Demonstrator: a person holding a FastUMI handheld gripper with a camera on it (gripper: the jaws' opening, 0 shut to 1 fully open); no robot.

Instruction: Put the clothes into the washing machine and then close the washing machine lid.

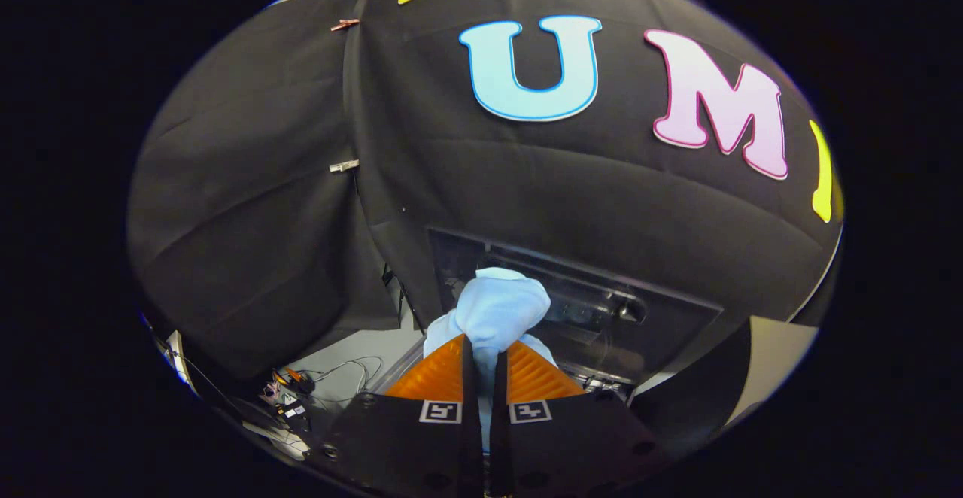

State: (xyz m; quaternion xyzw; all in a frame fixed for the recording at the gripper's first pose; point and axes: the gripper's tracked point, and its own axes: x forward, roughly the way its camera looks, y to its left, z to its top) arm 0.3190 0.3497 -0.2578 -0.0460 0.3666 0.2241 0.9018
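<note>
Gripper (484, 351) nearly closed, both orange ribbed fingers (440, 378) pinched in on a light blue cloth (496, 310), just a narrow slit left between them. Black finger bases below, each carrying a small square black-and-white marker (440, 411).

Cloth caught right between the fingertips, bunched into a rounded lump that rises just ahead of and above them. More of the same blue fabric spilling out to either side of the fingers and running down in the slit between them. Held up clear, not resting on anything visible.

Just beyond the cloth, the washing machine (602, 317): dark, glossy, its raised lid (572, 287) leaning back against the black cloth wall (248, 204), faint reflections across it. Round dark knob-like part (630, 310) to the right of the cloth, past the fingertips. Hard to tell where the drum opening sits; hidden behind the fingers and the fabric.

Off to the left and lower down, a pale floor (353, 374) with loose cables (342, 368) and a small clutter of electronics (290, 400), well apart from the gripper. Higher on the left, two clips (344, 25) pinning the wall cloth along a seam. To the right, a pale panel (775, 359) beside the machine.
</note>
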